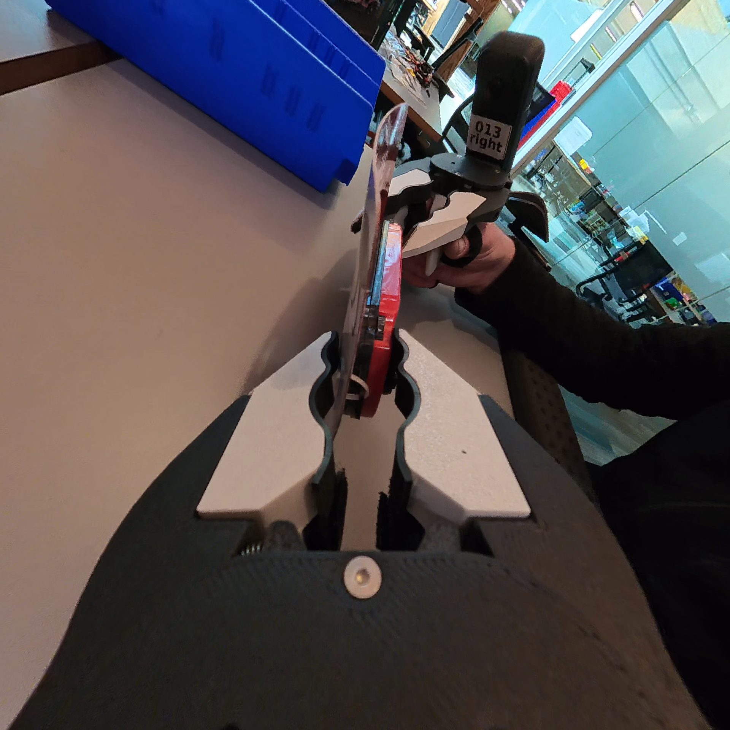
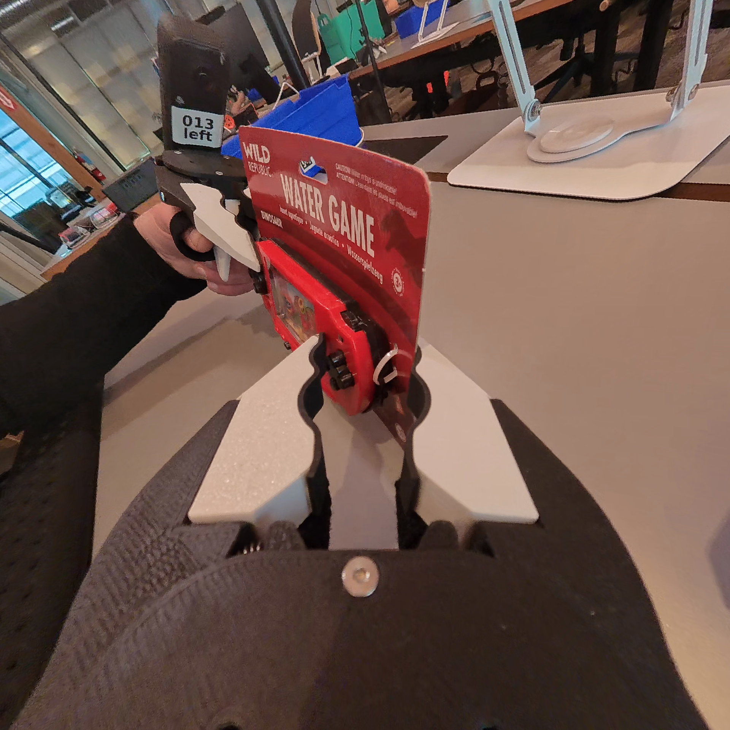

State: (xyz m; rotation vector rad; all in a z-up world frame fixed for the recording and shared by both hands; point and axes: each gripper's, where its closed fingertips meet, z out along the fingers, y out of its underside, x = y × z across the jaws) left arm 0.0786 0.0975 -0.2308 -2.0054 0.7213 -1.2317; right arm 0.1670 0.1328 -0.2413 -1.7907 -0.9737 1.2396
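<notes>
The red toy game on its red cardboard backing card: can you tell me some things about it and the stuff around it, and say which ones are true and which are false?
1. Both hand-held grippers grip the red plastic handheld toy game on its red cardboard backing card. True: the left hand-held gripper closes on one end, the right hand-held gripper on the other.
2. The card lies flat on the grey table. False: it is held upright, on edge.
3. A blue plastic bin sits on the table behind the toy. True.
4. The toy is green. False: it is red with black buttons.
5. A white metal stand sits on a white mat. True.
</notes>
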